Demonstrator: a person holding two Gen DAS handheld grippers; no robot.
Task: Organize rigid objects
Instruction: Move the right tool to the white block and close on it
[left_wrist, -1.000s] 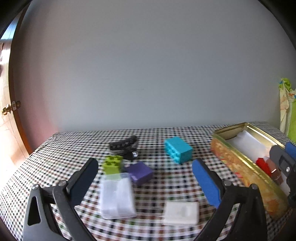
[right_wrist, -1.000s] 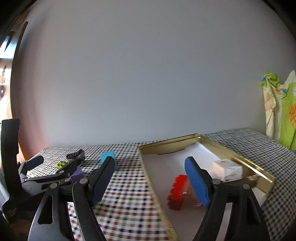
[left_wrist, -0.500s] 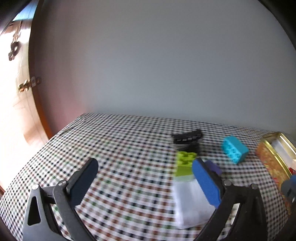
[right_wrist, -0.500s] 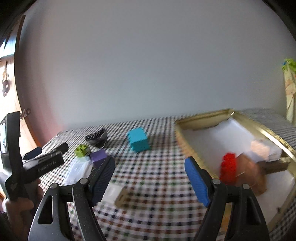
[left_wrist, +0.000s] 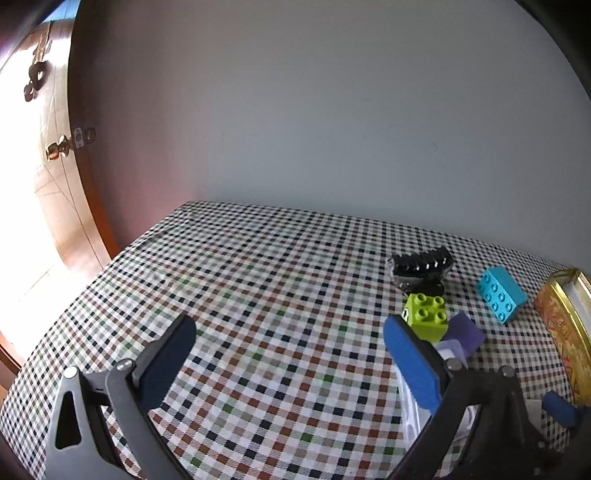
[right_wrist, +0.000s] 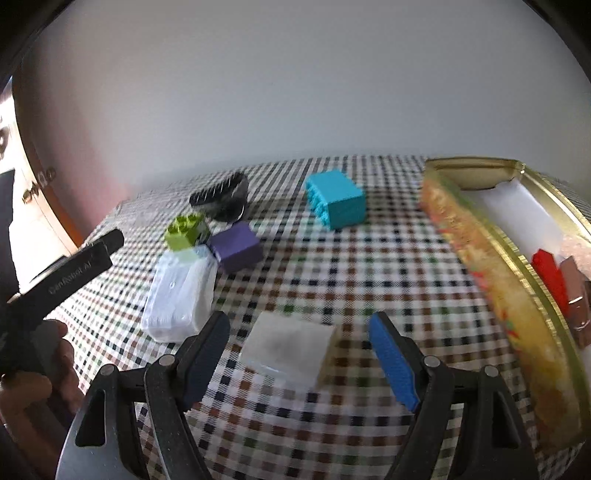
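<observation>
Our right gripper (right_wrist: 299, 354) has swung away from the gold tin (right_wrist: 491, 258), which now sits off to its right side. A moment ago its fingers were over the tin; now they are spread wide with nothing in them, and a flat white block (right_wrist: 290, 349) lies right between them. We think that is the next thing we will pick up, so this is the start of a new trip.

The tin already has a red brick (right_wrist: 550, 273) and some other bits inside. Ahead of the right gripper we still see the teal brick (right_wrist: 338, 203), the purple block (right_wrist: 236, 245), the green brick (right_wrist: 184, 230), a clear box (right_wrist: 181, 291) and a black comb-like thing (right_wrist: 221, 195), all waiting on the checked cloth (right_wrist: 388, 266).

Our left gripper (left_wrist: 288, 354) has turned away to its left. It is wide open and empty too, with only cloth between its fingers. The green brick sits just past its right finger.
</observation>
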